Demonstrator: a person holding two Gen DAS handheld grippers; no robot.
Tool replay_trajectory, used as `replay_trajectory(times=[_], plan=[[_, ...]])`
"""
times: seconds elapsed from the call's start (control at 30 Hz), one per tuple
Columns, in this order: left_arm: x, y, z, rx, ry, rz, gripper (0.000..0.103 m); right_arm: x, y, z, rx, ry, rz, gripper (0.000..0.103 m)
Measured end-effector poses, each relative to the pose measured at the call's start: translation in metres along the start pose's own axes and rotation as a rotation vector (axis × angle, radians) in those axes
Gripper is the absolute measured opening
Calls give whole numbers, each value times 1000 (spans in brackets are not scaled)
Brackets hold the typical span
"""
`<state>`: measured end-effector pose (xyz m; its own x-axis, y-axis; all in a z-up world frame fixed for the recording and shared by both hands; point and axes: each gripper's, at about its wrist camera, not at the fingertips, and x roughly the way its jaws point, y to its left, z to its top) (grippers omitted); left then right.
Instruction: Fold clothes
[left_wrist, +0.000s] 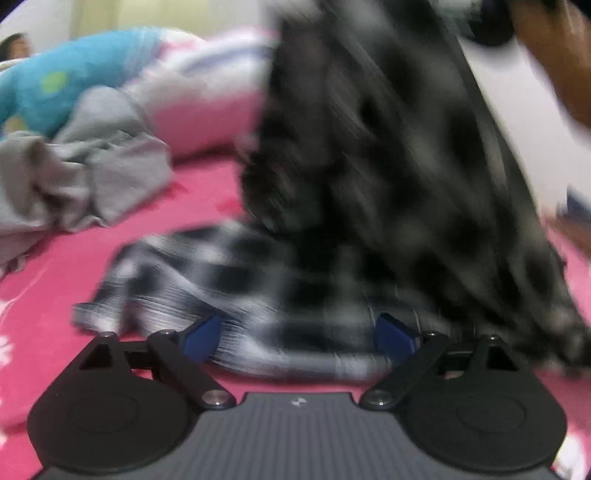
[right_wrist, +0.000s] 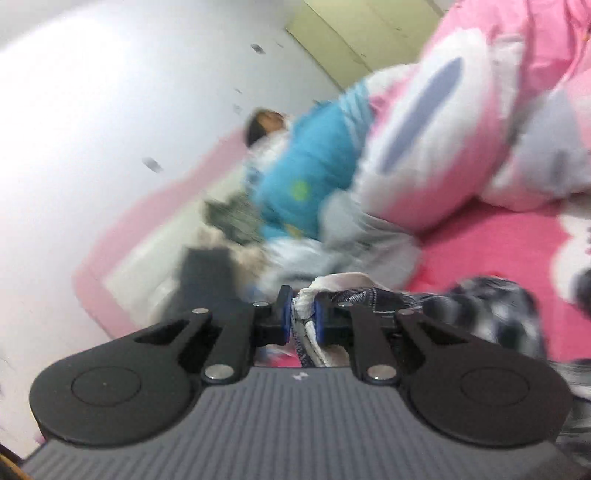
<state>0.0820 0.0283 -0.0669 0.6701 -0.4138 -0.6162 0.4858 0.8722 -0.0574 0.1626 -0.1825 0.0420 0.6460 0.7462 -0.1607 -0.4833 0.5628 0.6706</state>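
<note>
Pink bedding with pale flower shapes (left_wrist: 55, 277) covered the bed where I worked, and a plain white wall (right_wrist: 92, 110) rose behind it. At the far side lay a puffy pink-and-white quilt (right_wrist: 461, 129), with a bright blue cushion or blanket with a green dot (left_wrist: 55, 81) on its left. A crumpled grey cotton garment (left_wrist: 81, 177) sat on the bed to the left, just in front of the blue one. A person lay at the far end of the bed, beside the blue bedding; I could make out little more through the blur.

The black-and-white checked flannel shirt (left_wrist: 332, 221) was the piece I was handling. Part of it lay flat on the pink bedding, just ahead of my left tool (left_wrist: 301, 338), and the rest rose in a dark, blurred sheet toward the upper right. My left tool stood with its blue pads wide apart, gripping nothing, the checked cloth lying beyond and between the tips.

My right tool (right_wrist: 303, 314) was clamped on the shirt, its blue pads pressed close against a bunched edge with a white inner band. From that pinch the checked cloth trailed away to the right and down, over the pink bedding.
</note>
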Motion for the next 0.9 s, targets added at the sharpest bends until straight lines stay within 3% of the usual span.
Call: replay_trajectory(times=[0.03, 0.1, 0.23, 0.3, 0.43, 0.5, 0.6, 0.7, 0.8, 0.9], plan=[[6, -5, 0, 12, 32, 7, 81, 6, 3, 3, 17, -3, 34, 11], [5, -10, -5, -4, 18, 18, 75, 25, 13, 9, 27, 7, 84, 11], [-4, -8, -15, -97, -5, 0, 44, 68, 37, 20, 35, 42, 197, 11], [-8, -4, -19, -136, -6, -25, 38, 91, 50, 26, 37, 62, 256, 11], [-20, 2, -27, -202, -11, -94, 36, 143, 84, 22, -42, 139, 333, 12], [-25, 4, -33, -227, -15, -124, 37, 168, 88, 9, -55, 228, 272, 15], [-30, 3, -39, -228, -23, -135, 37, 189, 86, -8, -57, 359, 153, 31], [-37, 2, -44, -230, -32, -144, 37, 155, 68, -14, -7, 364, 92, 32], [-41, 0, -47, -229, -43, -144, 39, 79, 45, -9, 36, 257, 29, 50], [-42, -4, -45, -208, -46, -136, 50, -17, 16, -14, 48, 117, -138, 61]])
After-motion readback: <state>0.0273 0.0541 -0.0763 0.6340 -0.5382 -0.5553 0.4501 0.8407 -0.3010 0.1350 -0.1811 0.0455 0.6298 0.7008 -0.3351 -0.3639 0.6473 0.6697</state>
